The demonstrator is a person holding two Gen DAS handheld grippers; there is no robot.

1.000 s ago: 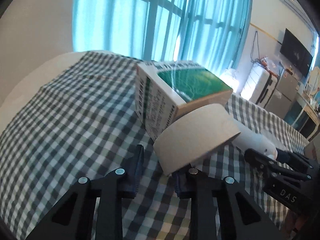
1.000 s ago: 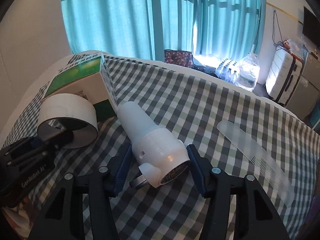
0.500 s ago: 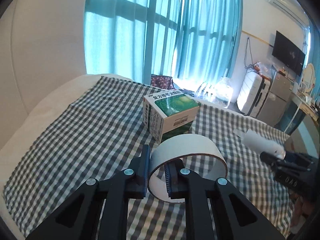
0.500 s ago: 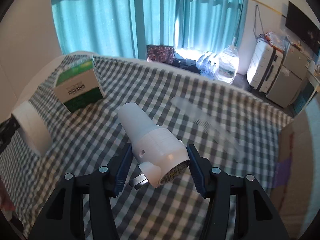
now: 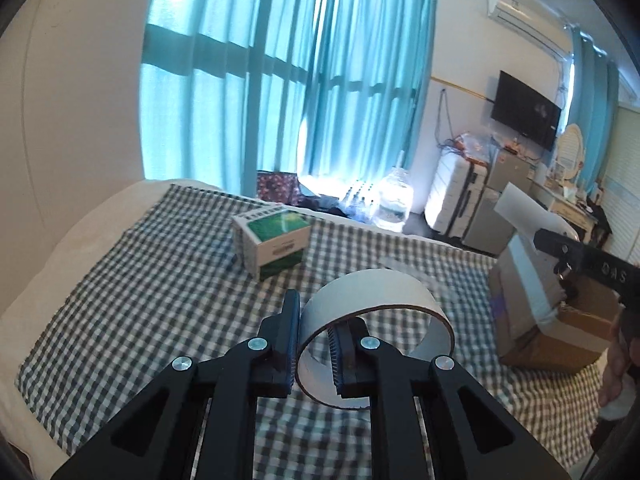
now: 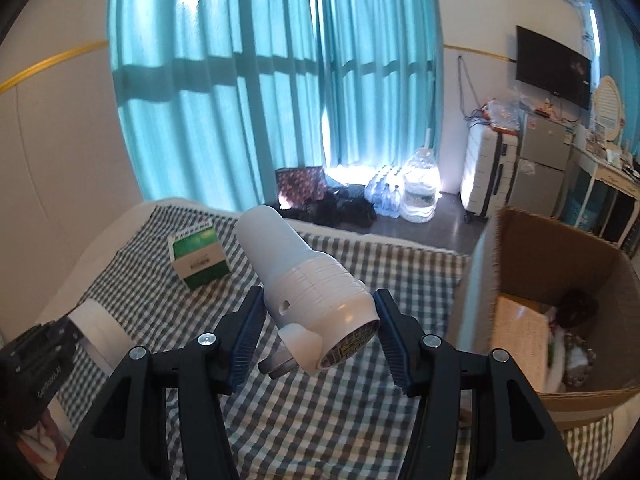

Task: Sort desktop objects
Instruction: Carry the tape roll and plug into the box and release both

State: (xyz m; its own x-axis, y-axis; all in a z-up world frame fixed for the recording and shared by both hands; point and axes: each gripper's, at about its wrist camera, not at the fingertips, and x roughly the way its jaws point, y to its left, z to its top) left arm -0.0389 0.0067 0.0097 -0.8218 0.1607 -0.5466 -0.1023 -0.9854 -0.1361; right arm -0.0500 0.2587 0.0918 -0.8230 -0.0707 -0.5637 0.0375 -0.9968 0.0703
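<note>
1. Left wrist view: the left gripper [image 5: 314, 344] is nearly closed, pinching the thin wall of a wide white tape roll [image 5: 376, 320], lifted above the checked cloth [image 5: 140, 280].
2. Right wrist view: the right gripper [image 6: 316, 340] is clamped on a smooth white cylindrical plug-in device [image 6: 304, 280], held near an open cardboard box [image 6: 560, 264].
3. A green-and-white carton [image 6: 199, 254] lies on the cloth.

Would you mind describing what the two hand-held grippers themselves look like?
Both look alike. The left hand-held gripper and right hand-held gripper have matte black angular frames with triangular cutouts and silver round screw heads at the joints. Their fingers carry dark blue ribbed pads. White lettering marks the bodies where each shows in the other's view, only partly legible. No cables or sleeves are visible.
</note>
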